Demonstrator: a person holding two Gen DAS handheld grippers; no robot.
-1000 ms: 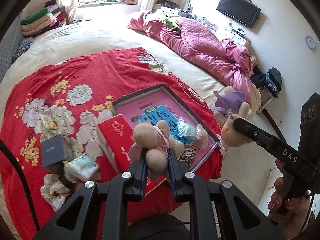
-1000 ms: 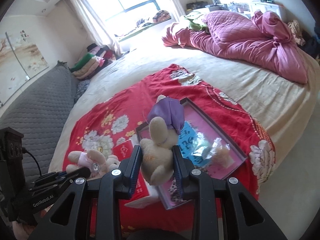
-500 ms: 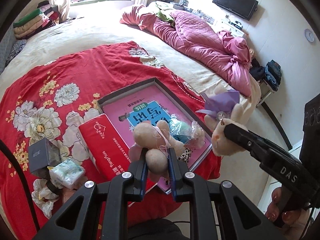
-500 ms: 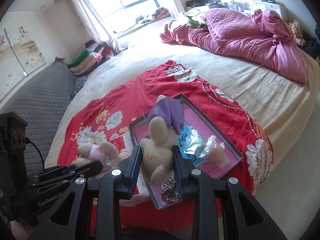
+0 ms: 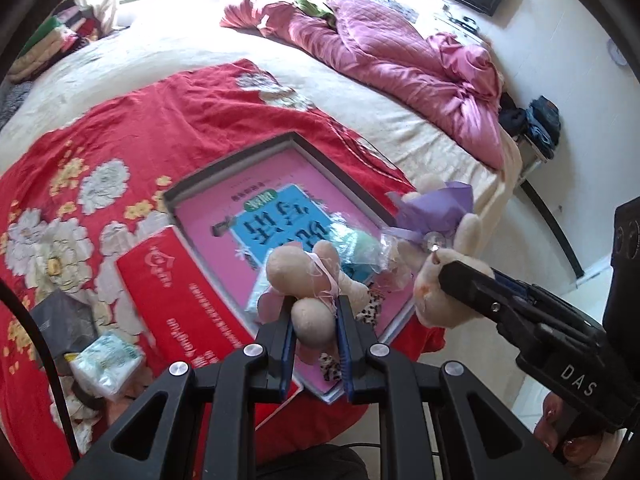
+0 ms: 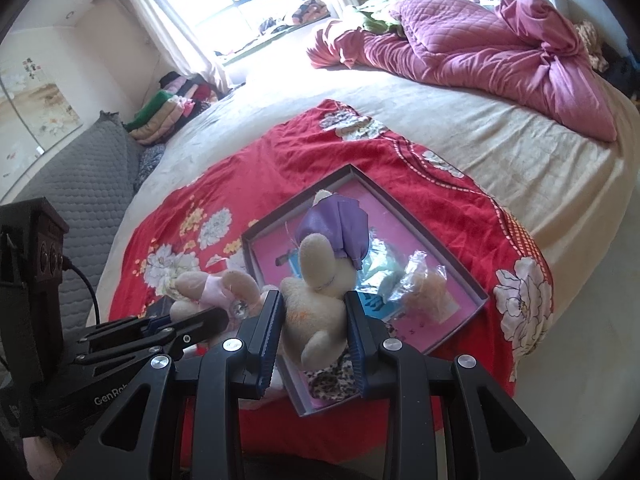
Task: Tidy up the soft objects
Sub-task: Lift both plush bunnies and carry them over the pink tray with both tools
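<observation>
My left gripper (image 5: 314, 310) is shut on a small beige plush in a pink dress (image 5: 300, 272), held over the near part of a shallow dark-rimmed box (image 5: 236, 168). The box holds a pink book with a blue label, some plastic-wrapped soft items (image 5: 360, 248) and a leopard-print piece (image 5: 370, 312). My right gripper (image 6: 314, 308) is shut on a beige plush in a purple dress (image 6: 320, 268), above the box's (image 6: 400, 204) near corner. In the right wrist view the left gripper (image 6: 216, 318) and its pink plush (image 6: 216, 284) sit just to the left.
The box lies on a red floral cloth (image 5: 140, 120) near the bed's front edge. Left of it are a red flat pack (image 5: 172, 296), a dark small box (image 5: 60, 320) and a tissue pack (image 5: 106, 364). A pink quilt (image 5: 400, 64) is bunched at the back right.
Both grippers have come down and closer to the box, each still holding its plush. The two toys now hang nearer each other over the box's near end.
</observation>
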